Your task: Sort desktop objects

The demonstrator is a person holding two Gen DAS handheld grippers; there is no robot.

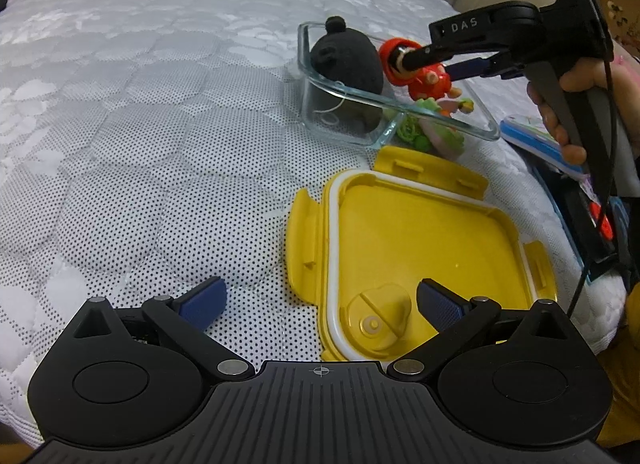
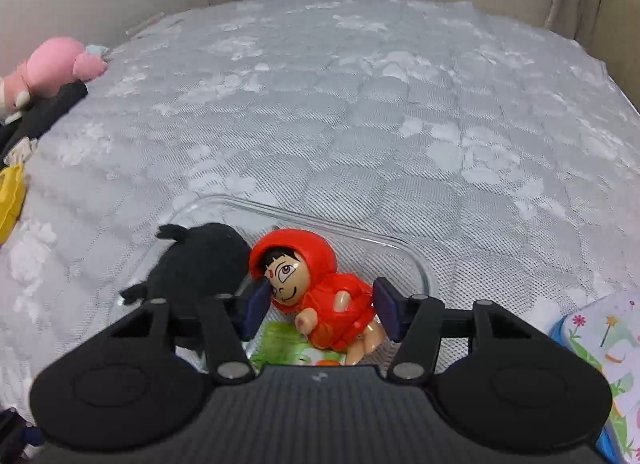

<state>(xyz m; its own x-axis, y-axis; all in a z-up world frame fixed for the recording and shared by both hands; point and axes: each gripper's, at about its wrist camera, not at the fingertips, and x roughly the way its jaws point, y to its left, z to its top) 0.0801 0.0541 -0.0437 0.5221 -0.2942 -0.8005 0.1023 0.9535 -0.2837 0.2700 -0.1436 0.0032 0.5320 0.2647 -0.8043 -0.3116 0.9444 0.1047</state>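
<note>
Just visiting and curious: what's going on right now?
Left claw open over yellow lid. Right claw open around red-hooded doll in glass container. Black plush crowds alongside.

Green toy (image 2: 280, 344) partly behind right tongs (image 2: 318, 310)

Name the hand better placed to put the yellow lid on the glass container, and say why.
Left. The left gripper hangs open directly over the yellow lid, holding nothing. The right gripper is at the glass container, jaws around the red doll.
</note>
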